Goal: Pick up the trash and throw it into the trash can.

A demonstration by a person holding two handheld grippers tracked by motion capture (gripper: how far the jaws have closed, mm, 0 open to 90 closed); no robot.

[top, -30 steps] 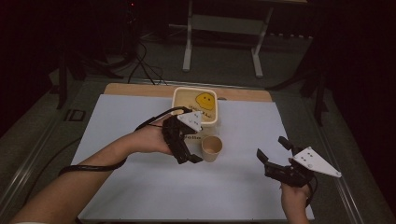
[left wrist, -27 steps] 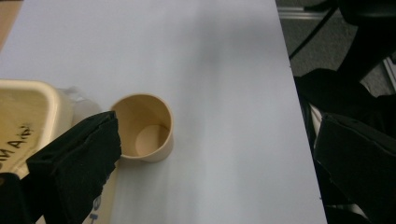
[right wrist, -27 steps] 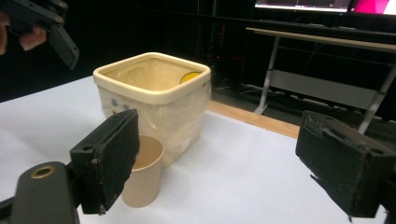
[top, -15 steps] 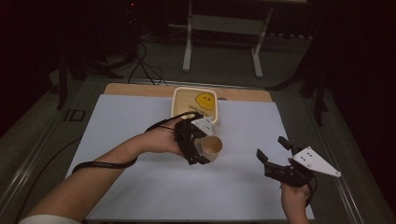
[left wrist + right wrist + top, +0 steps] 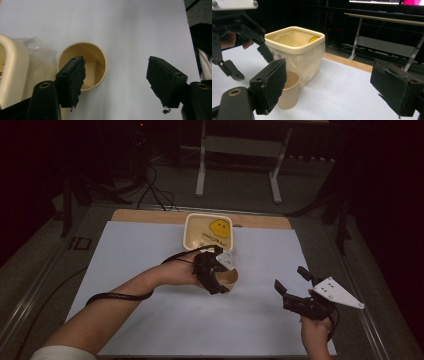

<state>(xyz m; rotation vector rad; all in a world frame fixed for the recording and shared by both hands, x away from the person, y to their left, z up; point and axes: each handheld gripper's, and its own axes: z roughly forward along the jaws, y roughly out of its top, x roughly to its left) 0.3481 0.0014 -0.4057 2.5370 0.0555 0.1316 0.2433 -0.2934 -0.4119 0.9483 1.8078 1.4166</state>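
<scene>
left tool (image 5: 223, 276) spread over cup (image 5: 85, 65) | cup upright beside bin (image 5: 208, 231) | right tool (image 5: 294, 287) spread, apart | tabletop (image 5: 150, 250)

The cup (image 5: 82, 65) under my left gripper (image 5: 117, 82) looks like matt tan paper with a smooth rolled rim, and the cream tub (image 5: 295, 53) beside it like smooth plastic, lined or wrapped with thin crinkled clear film. My black jaw pads look like rough foam or rubber, frayed and torn at the edges. The table (image 5: 150, 250) has a matt, smooth pale sheet, with bare wood along its far edge.
</scene>
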